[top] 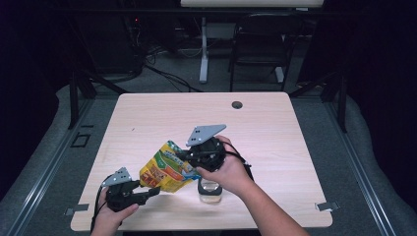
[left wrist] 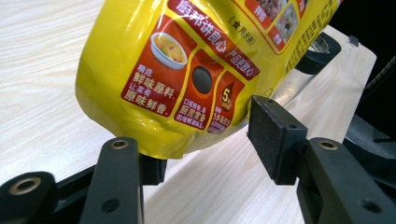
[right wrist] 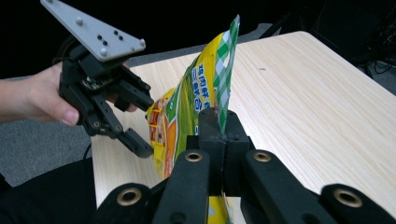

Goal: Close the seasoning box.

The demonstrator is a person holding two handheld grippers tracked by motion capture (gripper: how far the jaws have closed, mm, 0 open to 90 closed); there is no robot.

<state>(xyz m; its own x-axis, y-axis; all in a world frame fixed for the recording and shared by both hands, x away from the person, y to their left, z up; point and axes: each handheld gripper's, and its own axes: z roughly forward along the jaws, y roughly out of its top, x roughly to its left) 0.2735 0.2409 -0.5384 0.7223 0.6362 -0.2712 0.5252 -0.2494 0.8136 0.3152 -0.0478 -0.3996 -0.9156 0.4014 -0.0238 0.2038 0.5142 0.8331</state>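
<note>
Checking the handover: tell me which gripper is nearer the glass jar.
Right. The right gripper, pinching the yellow pouch, sits just above the glass jar; the left gripper is farther off, at the pouch's bottom.

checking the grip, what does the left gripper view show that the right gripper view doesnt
Left gripper view alone: the pouch's bulging bottom between the left gripper's spread jaws, and a jar behind it.
Right gripper view alone: the right gripper clamped on the pouch's checked top edge, and the left gripper's grey plate.
Both: the yellow pouch above the table.
</note>
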